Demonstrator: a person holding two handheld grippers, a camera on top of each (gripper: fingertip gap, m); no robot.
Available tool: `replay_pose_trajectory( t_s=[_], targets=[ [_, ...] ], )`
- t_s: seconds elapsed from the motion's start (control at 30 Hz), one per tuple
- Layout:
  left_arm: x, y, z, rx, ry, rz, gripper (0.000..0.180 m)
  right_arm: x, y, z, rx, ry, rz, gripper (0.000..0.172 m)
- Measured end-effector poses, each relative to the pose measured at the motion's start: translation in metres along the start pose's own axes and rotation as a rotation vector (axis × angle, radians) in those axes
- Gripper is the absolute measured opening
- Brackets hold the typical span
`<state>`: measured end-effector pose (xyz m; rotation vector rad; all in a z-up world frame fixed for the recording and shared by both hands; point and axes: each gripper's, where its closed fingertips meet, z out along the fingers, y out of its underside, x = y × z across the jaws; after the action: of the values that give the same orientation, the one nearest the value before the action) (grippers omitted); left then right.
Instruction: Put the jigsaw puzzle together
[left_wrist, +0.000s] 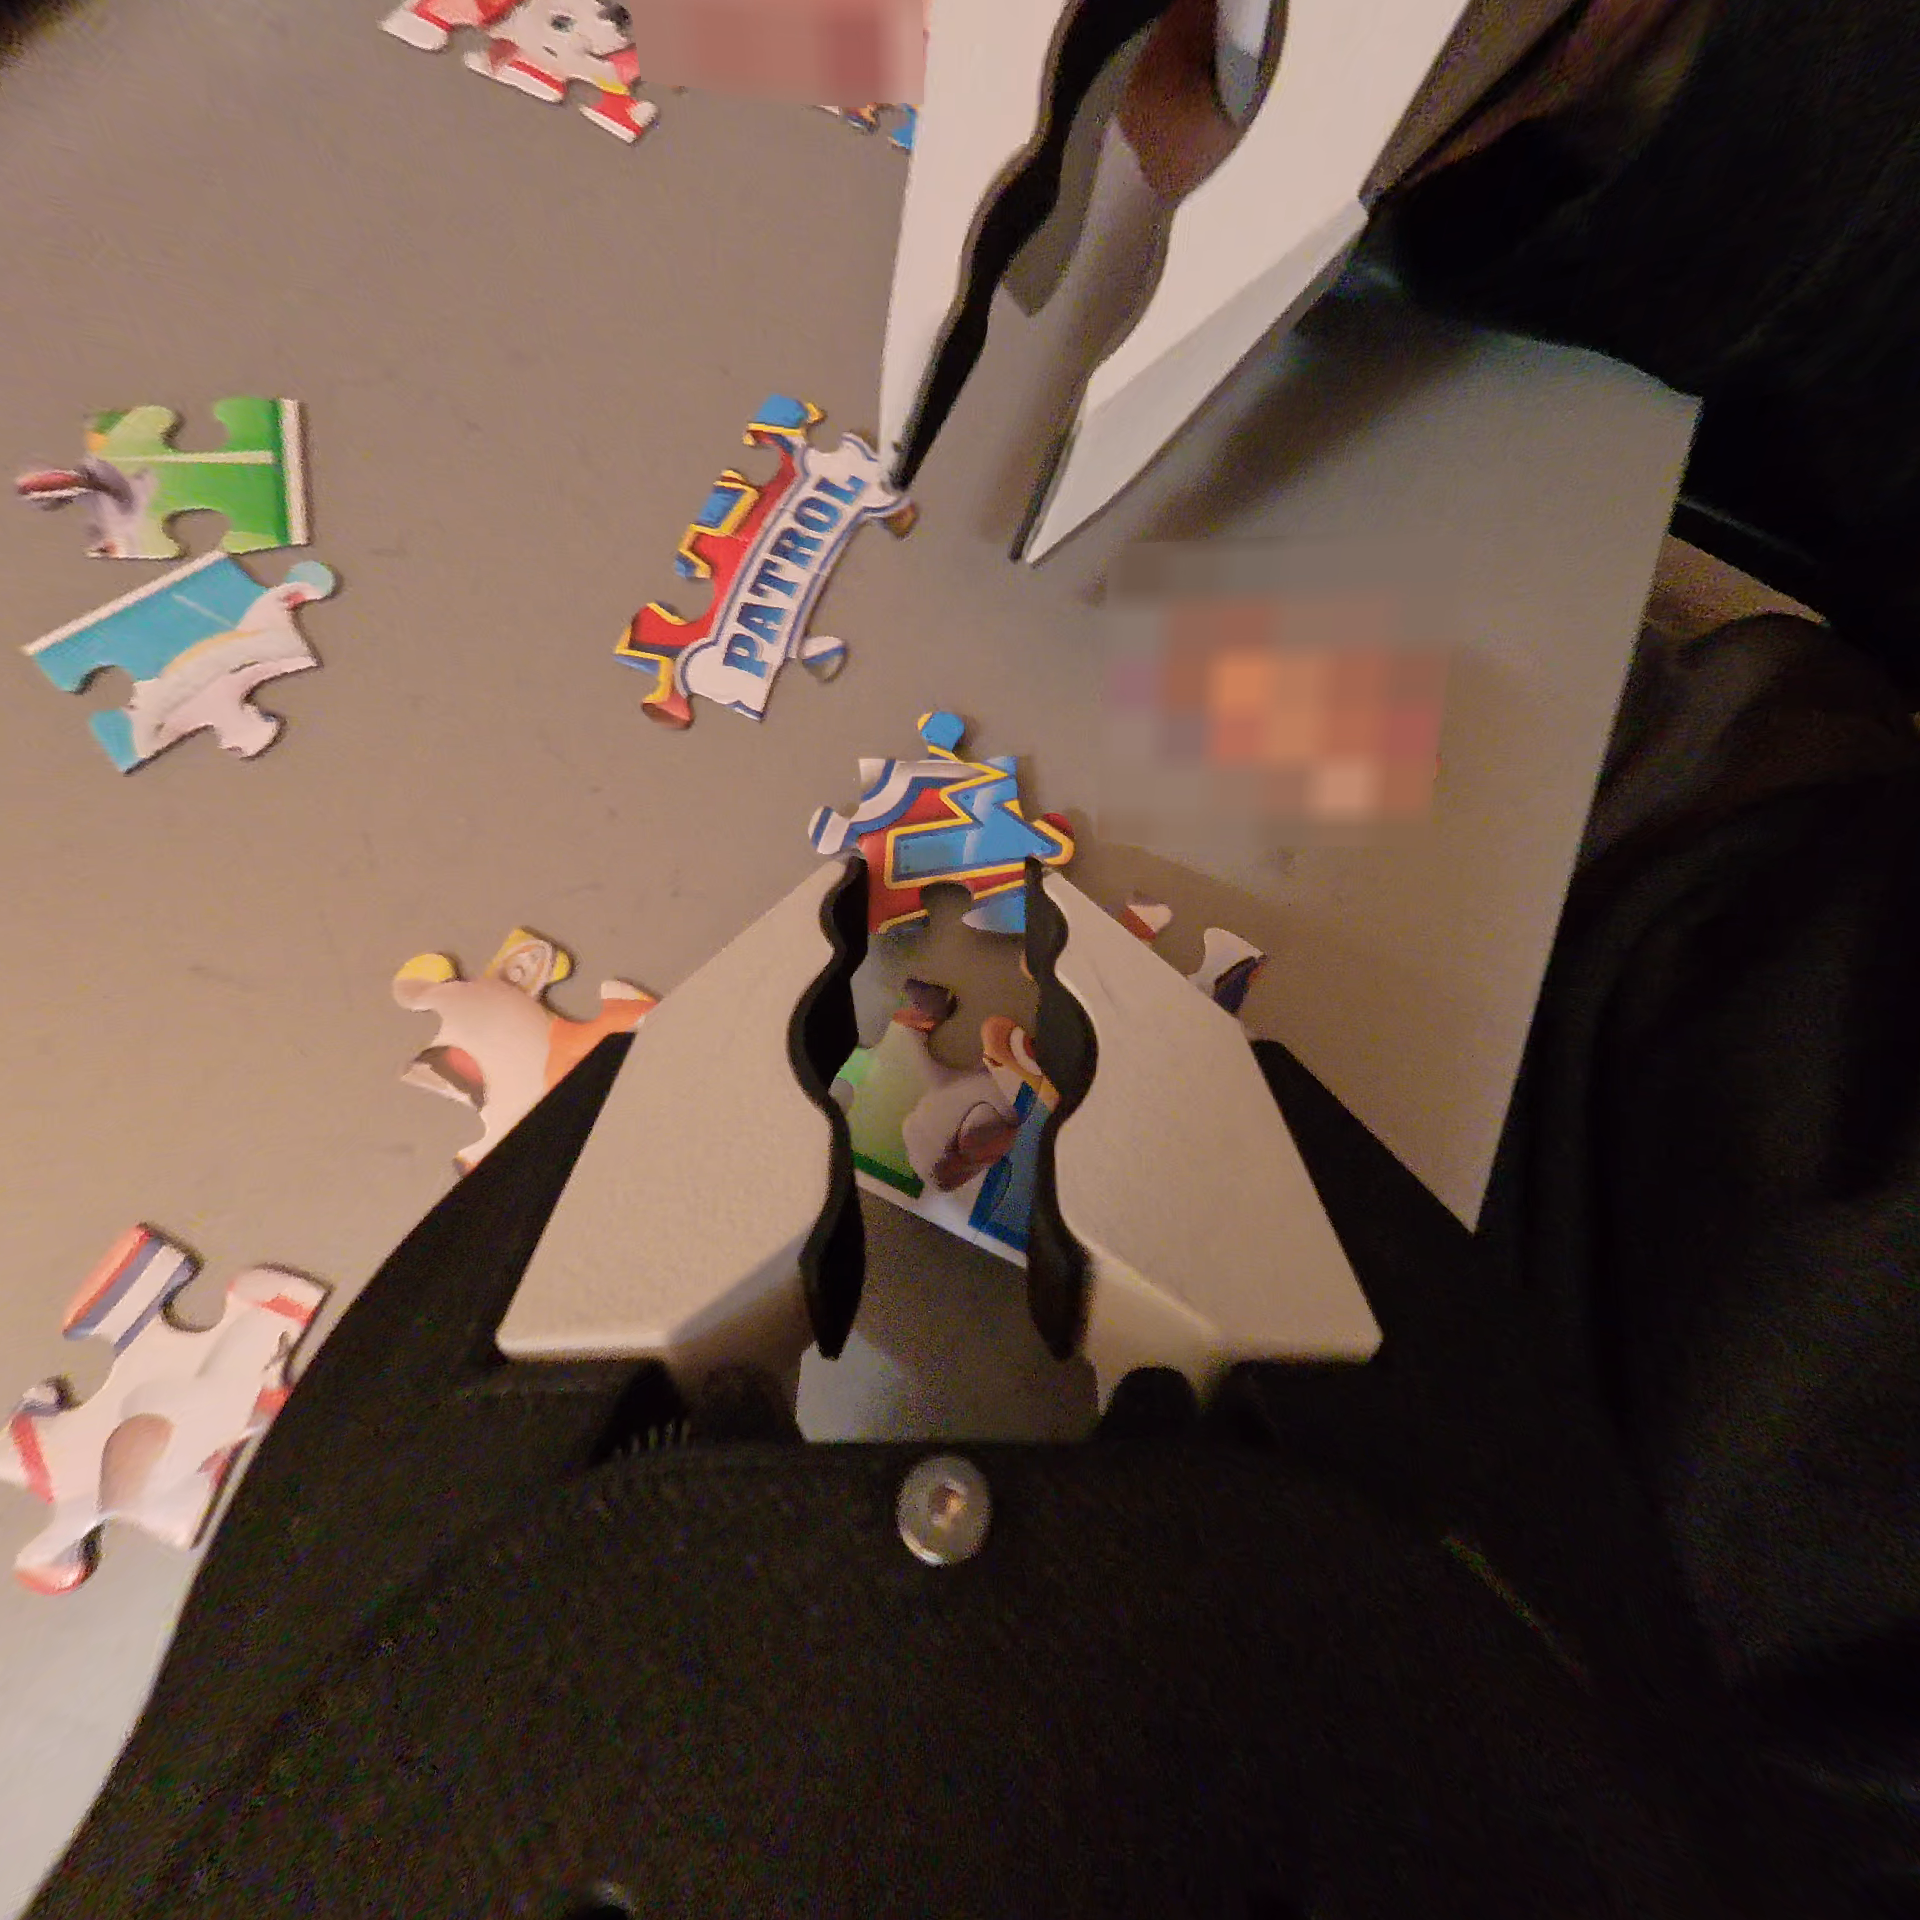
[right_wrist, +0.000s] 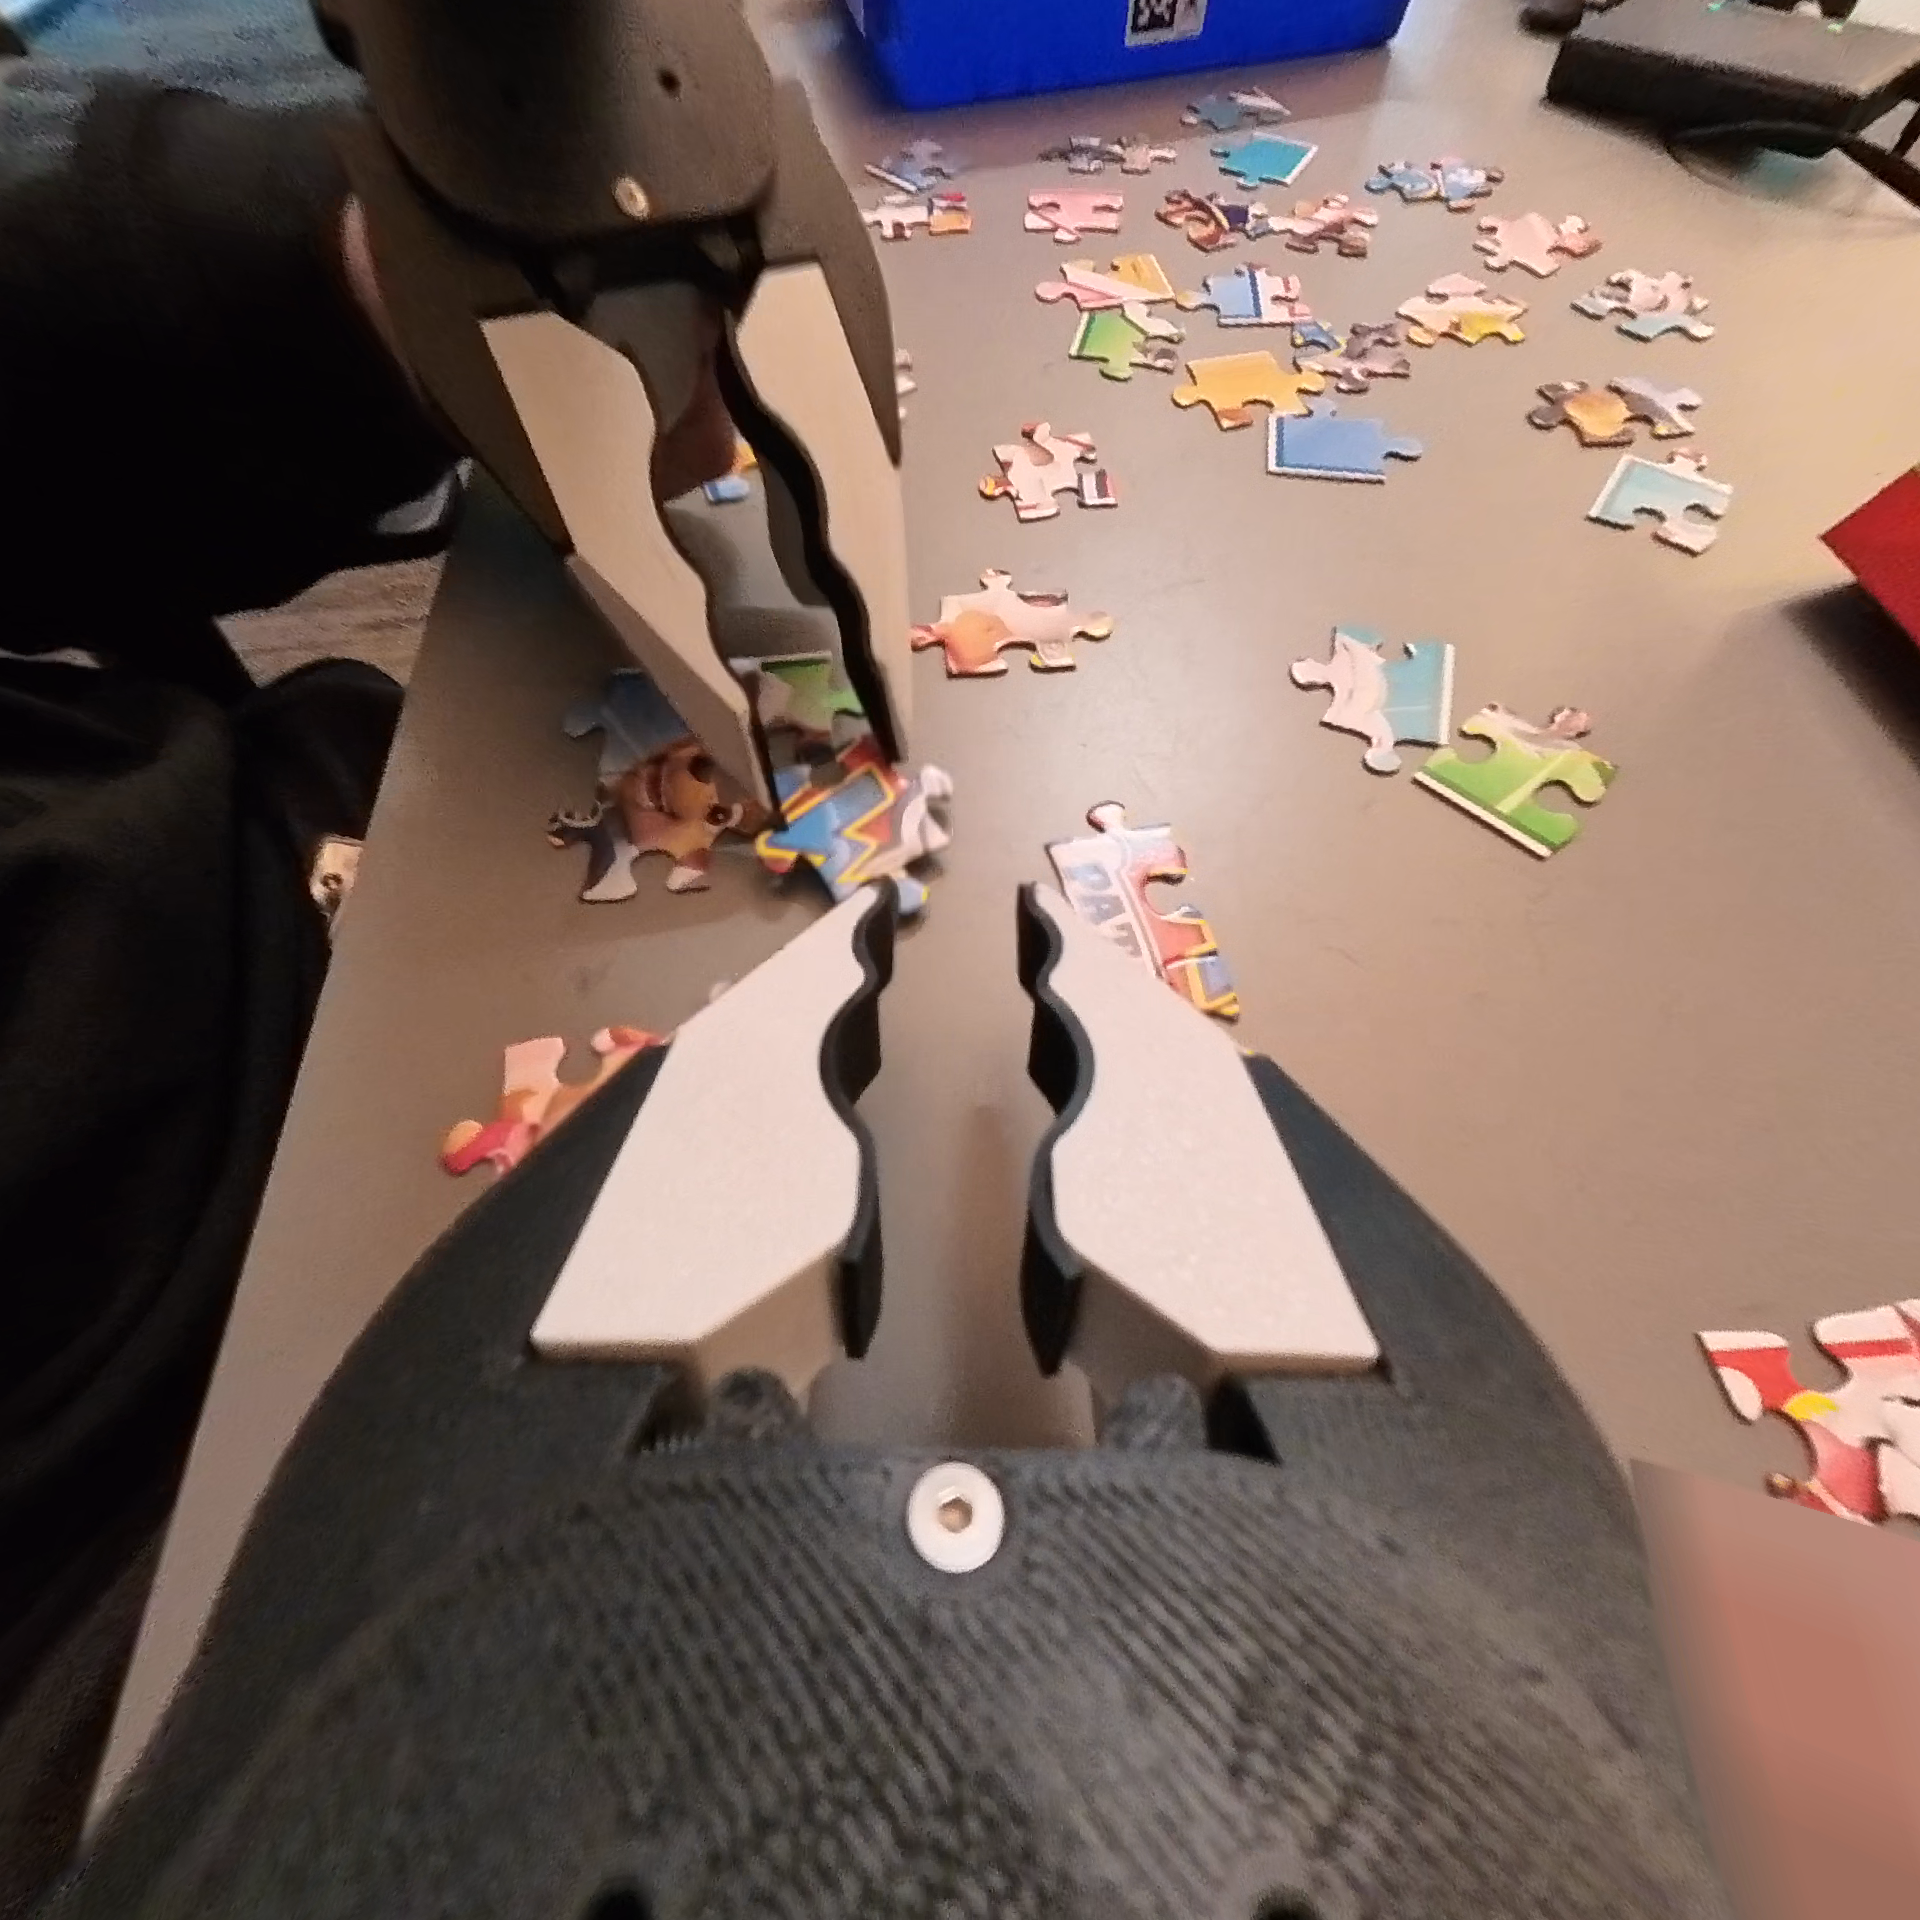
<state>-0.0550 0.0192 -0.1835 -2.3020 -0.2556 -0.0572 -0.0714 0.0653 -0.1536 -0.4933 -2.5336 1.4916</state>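
My left gripper (left_wrist: 940, 868) is shut on a blue, red and yellow puzzle piece (left_wrist: 940, 821), with both pads pressing its near edges. The right wrist view shows the same piece (right_wrist: 852, 821) pinched and tilted, low over the grey table (left_wrist: 468, 312), with the left gripper (right_wrist: 829, 787) above it. My right gripper (right_wrist: 956, 902) is open with nothing between its pads. It hovers just beside a lettered red, white and blue piece (right_wrist: 1153, 914). In the left wrist view the right gripper (left_wrist: 961, 514) has one fingertip (left_wrist: 899, 473) at the end of that lettered piece (left_wrist: 769, 582).
A dog-picture piece (left_wrist: 966, 1101) lies under my left gripper near the table edge (left_wrist: 1579, 831). Green (left_wrist: 197, 478), teal (left_wrist: 187, 655) and orange (left_wrist: 499, 1029) pieces lie to the left. Several loose pieces (right_wrist: 1299, 312), a blue bin (right_wrist: 1039, 52) and a black device (right_wrist: 1714, 52) lie farther off. My hands' fingertips stand some 6 centimeters from each other.
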Motion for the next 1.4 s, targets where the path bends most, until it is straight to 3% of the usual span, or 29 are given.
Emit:
replay_pose_trajectory(
  t_s=[0.17, 0.4, 0.6, 0.8, 1.0, 1.13, 1.23, 1.37, 1.4],
  targets=[
    [0.012, -0.004, 0.008, -0.014, 0.102, 0.029, 0.027, -0.002, -0.007, -0.005, 0.029, 0.01, -0.015, 0.021],
    [0.008, -0.004, 0.02, -0.07, 0.062, 0.097, 0.028, -0.003, -0.011, -0.01, 0.059, 0.01, -0.017, 0.021],
    [0.002, -0.012, 0.011, -0.011, -0.002, 0.063, 0.034, -0.003, -0.008, -0.009, 0.052, 0.022, -0.027, 0.02],
    [0.028, -0.049, -0.004, 0.196, 0.05, 0.038, 0.038, -0.001, -0.009, -0.009, 0.065, 0.034, -0.018, 0.021],
    [0.056, -0.078, 0.001, 0.396, 0.071, 0.031, 0.041, 0.003, -0.02, -0.021, 0.176, 0.107, 0.029, 0.021],
    [0.088, -0.099, -0.019, 0.644, 0.243, -0.028, 0.04, 0.009, -0.022, -0.035, 0.246, 0.203, 0.067, 0.021],
    [0.085, -0.102, -0.032, 0.723, 0.246, -0.058, 0.041, 0.012, -0.027, -0.049, 0.313, 0.284, 0.083, 0.021],
    [0.062, -0.096, -0.044, 0.787, 0.145, -0.067, 0.043, 0.011, -0.032, -0.062, 0.421, 0.351, 0.123, 0.02],
    [0.053, -0.095, -0.047, 0.807, 0.111, -0.085, 0.051, 0.01, -0.032, -0.065, 0.432, 0.365, 0.126, 0.021]
  ],
)
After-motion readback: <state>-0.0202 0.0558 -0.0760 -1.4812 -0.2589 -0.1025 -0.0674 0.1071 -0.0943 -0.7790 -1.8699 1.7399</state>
